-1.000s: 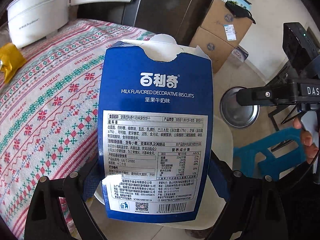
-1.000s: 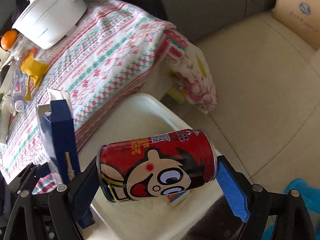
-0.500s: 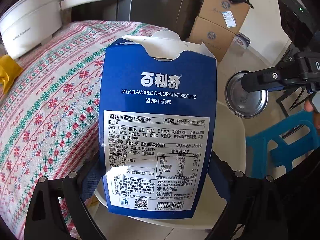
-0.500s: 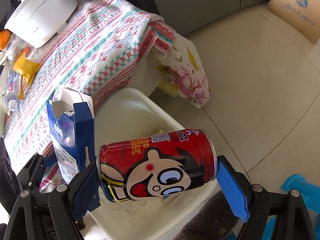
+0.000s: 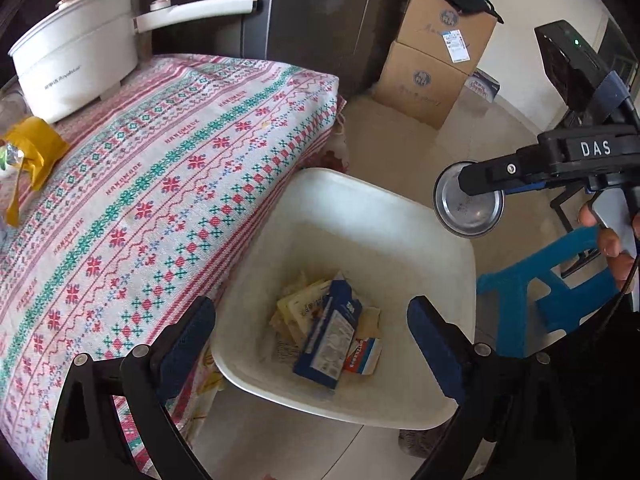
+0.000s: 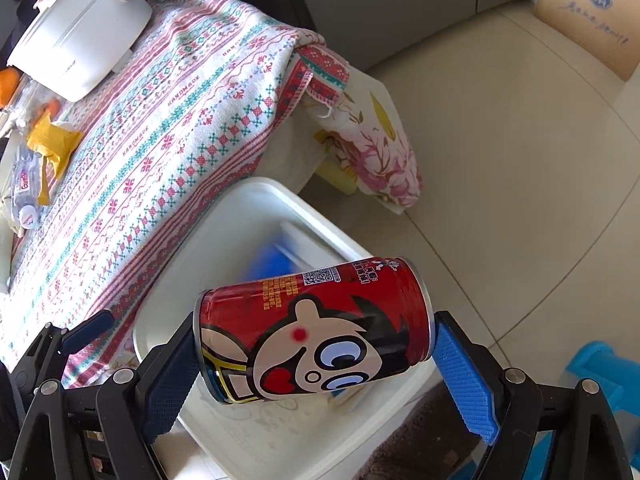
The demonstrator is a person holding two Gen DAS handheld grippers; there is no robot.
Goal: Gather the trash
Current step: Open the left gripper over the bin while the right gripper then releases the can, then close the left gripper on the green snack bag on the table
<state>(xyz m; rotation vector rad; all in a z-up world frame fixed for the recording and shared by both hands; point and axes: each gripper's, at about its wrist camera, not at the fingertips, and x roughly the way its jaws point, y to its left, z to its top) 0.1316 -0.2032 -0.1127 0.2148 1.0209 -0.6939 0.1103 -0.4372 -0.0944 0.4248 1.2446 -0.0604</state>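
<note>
Left wrist: left gripper [image 5: 310, 344] wide, empty above bin [image 5: 436, 220] | biscuit box [image 5: 330, 340] on bin floor | right gripper [image 6: 316, 364] clamps can [image 6: 312, 330] endwise, probably to drop next.

The left gripper [image 5: 311, 344] spreads wide and empty along the frame's bottom, while the right gripper [image 6: 314, 354], low in its frame, clamps a can endwise.

One bin [image 5: 400, 208] – one can [image 6: 312, 332], one biscuit box [image 5: 328, 340]; two cardboard boxes [image 5: 424, 76]; one pot [image 5: 76, 64].
</note>
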